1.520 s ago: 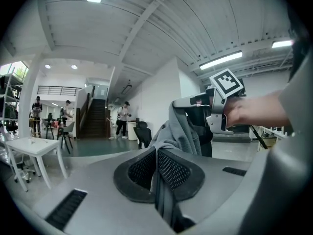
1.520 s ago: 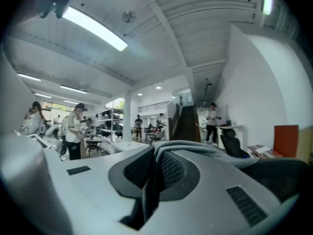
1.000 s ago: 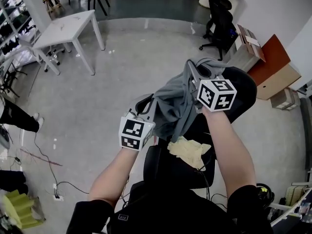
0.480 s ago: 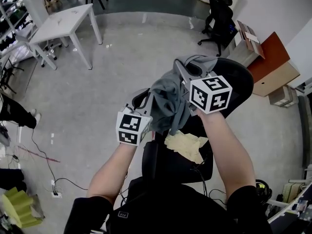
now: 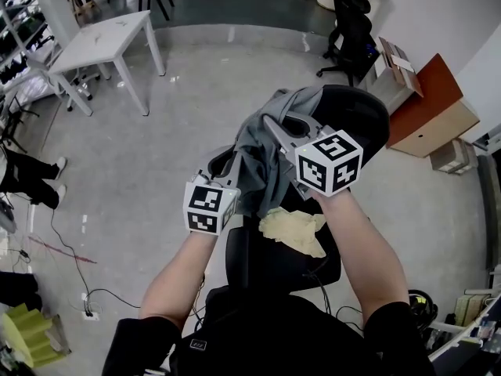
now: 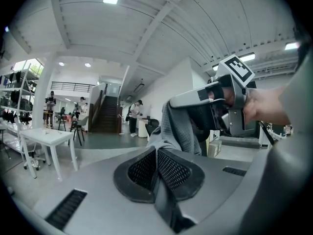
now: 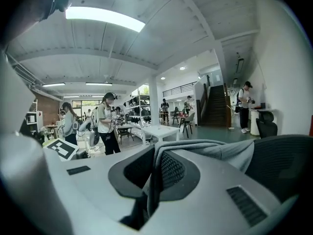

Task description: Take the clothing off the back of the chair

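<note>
A grey garment (image 5: 262, 159) hangs bunched between my two grippers, above the seat of a black chair (image 5: 274, 261). One end still drapes over the chair's black mesh back (image 5: 356, 116). My left gripper (image 5: 228, 155) is shut on a fold of the garment (image 6: 177, 126) at the lower left. My right gripper (image 5: 270, 122) is shut on its upper edge (image 7: 215, 148), just left of the chair back (image 7: 286, 163). In the left gripper view the right gripper (image 6: 177, 102) points in from the right. A yellow cloth (image 5: 293, 229) lies on the seat.
A white table (image 5: 109, 41) stands at the far left, another black office chair (image 5: 352, 26) at the back. Cardboard boxes and a brown board (image 5: 427, 104) are on the right. Cables (image 5: 74, 257) trail on the floor at the left. People stand by tables in the distance (image 7: 105, 124).
My right gripper has swung left with the garment, drawing it off the chair back, so more black mesh shows. The left gripper has stayed about where it was.
</note>
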The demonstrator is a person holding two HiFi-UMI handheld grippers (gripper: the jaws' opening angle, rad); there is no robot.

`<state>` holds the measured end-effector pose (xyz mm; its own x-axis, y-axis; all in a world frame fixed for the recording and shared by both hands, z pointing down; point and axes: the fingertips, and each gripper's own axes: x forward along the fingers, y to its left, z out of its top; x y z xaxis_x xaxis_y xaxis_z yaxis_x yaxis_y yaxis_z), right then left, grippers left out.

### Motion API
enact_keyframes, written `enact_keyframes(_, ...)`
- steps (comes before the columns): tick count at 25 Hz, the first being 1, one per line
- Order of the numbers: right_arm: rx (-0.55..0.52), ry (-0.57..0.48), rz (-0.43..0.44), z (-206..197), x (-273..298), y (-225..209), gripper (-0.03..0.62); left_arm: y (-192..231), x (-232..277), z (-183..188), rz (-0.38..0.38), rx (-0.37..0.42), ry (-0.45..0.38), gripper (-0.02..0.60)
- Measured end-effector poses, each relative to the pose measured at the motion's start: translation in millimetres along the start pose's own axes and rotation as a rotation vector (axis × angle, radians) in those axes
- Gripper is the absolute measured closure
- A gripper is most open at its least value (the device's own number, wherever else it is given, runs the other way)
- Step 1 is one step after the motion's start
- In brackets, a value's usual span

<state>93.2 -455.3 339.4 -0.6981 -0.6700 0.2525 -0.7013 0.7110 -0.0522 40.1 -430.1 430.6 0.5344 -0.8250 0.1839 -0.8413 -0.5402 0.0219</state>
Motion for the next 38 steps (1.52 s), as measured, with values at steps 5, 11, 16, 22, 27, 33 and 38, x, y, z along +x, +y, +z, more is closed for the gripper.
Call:
enact_keyframes(5, 0.085, -0.043, 0.008, -5, -9, -11, 0.566, 12, -2, -15, 0.027, -0.007, 0.039, 0.571)
enact_keyframes(11, 0.146, -0.138, -0.05, 5, -34, -31, 0.566, 23, -3, -17, 0.016, 0.011, 0.042, 0.571)
enact_keyframes(16, 0.186, -0.198, -0.141, 1, -70, -46, 0.566, -4, -27, 25, -0.085, 0.039, -0.091, 0.571)
enact_keyframes(22, 0.153, -0.046, -0.254, -61, -98, -40, 0.49, -89, -74, 73, -0.305, 0.095, -0.247, 0.572)
enact_keyframes(27, 0.255, -0.044, -0.208, -104, -134, 6, 0.47, -149, -117, 65, -0.386, 0.122, -0.222, 0.572)
enact_keyframes(33, 0.411, -0.115, -0.149, -123, -168, 53, 0.408, -164, -160, 34, -0.35, 0.109, -0.156, 0.574)
enact_keyframes(38, 0.447, -0.113, -0.114, -119, -163, 79, 0.373, -160, -177, 22, -0.349, 0.147, -0.115, 0.574)
